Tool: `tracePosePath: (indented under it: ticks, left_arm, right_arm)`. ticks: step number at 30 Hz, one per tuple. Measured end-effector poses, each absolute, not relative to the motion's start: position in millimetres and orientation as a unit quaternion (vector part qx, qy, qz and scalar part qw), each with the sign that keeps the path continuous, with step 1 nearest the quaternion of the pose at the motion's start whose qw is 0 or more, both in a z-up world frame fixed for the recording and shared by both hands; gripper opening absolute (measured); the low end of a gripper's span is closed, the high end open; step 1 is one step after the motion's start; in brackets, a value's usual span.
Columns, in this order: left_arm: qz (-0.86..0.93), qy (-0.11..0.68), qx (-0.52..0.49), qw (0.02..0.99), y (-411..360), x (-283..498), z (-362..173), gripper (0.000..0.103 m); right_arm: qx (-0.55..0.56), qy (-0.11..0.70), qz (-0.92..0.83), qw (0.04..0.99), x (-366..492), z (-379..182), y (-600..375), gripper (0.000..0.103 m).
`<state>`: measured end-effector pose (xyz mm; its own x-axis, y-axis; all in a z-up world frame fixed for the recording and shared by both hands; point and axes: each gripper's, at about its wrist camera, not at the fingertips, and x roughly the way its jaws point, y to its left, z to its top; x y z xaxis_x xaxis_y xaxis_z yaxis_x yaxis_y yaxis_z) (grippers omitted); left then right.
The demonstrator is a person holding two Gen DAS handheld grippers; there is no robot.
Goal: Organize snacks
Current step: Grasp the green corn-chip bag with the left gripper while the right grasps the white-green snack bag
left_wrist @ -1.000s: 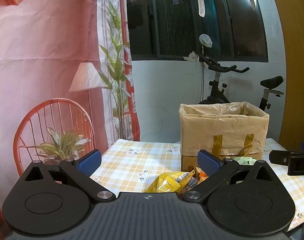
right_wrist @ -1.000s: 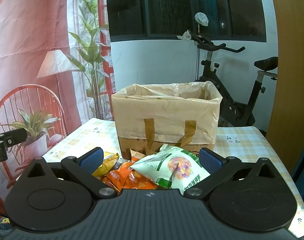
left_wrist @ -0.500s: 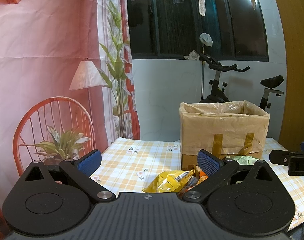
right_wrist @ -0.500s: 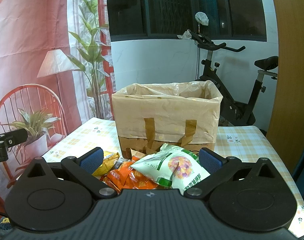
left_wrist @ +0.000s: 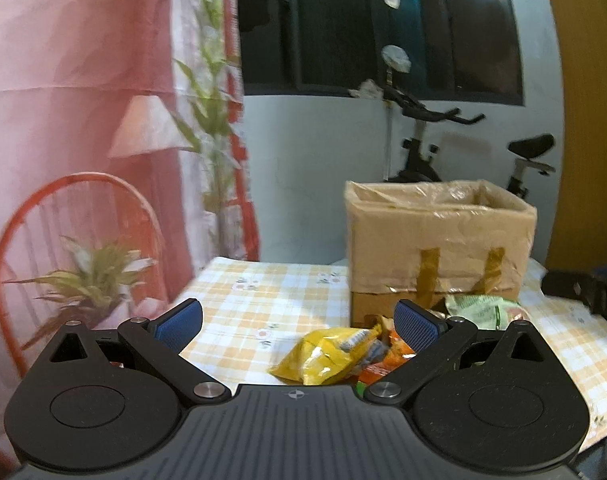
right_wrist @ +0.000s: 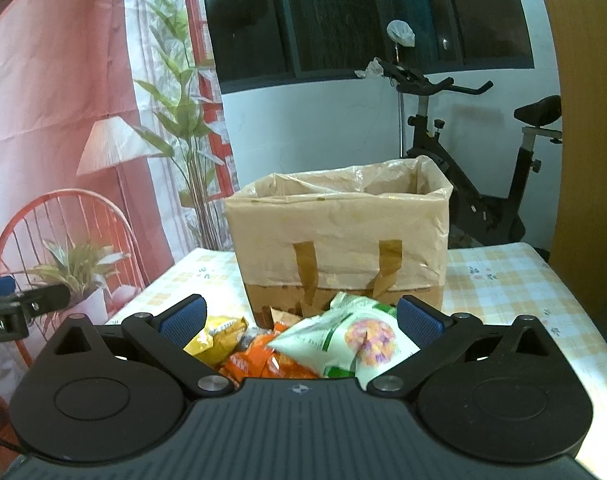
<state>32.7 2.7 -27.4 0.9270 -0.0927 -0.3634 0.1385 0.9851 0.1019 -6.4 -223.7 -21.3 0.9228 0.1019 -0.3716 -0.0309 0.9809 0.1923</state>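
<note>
A cardboard box lined with a plastic bag [left_wrist: 439,248] [right_wrist: 339,240] stands on the checked table. A pile of snack packs lies in front of it: a yellow pack [left_wrist: 327,354] [right_wrist: 217,332], orange packs [left_wrist: 395,354] [right_wrist: 263,360] and a white-green pack [left_wrist: 479,310] [right_wrist: 355,336]. My left gripper [left_wrist: 299,322] is open and empty, just above the yellow pack. My right gripper [right_wrist: 299,316] is open and empty, over the orange and white-green packs. Each gripper shows at the edge of the other's view.
The table [left_wrist: 263,300] [right_wrist: 499,284] has a yellow checked cloth. A red chair with a plant [left_wrist: 79,264] [right_wrist: 63,248] stands left of it. An exercise bike [right_wrist: 475,160] is behind the box, and a wooden panel [right_wrist: 587,160] is on the right.
Both grippers have tilted and moved slightly; the left view is blurred from motion and now looks lower at the snack pile. Both stay open and empty.
</note>
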Motion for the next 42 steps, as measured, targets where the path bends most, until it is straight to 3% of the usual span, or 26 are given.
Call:
tracePosePath:
  ticks: [14, 36, 42]
  left_arm:
    - [-0.175, 0.266, 0.094, 0.943, -31, 78, -115, 0.102]
    - [-0.198, 0.339, 0.141, 0.909, -52, 102, -166, 0.102]
    - [-0.197, 0.33, 0.151, 0.911, -53, 95, -165, 0.091]
  right_arm:
    - [0.07, 0.197, 0.001, 0.978, 38, -76, -234, 0.103]
    - [0.102, 0.234, -0.015, 0.967, 45, -107, -250, 0.103]
    - [0.108, 0.239, -0.017, 0.965, 44, -111, -252, 0.103]
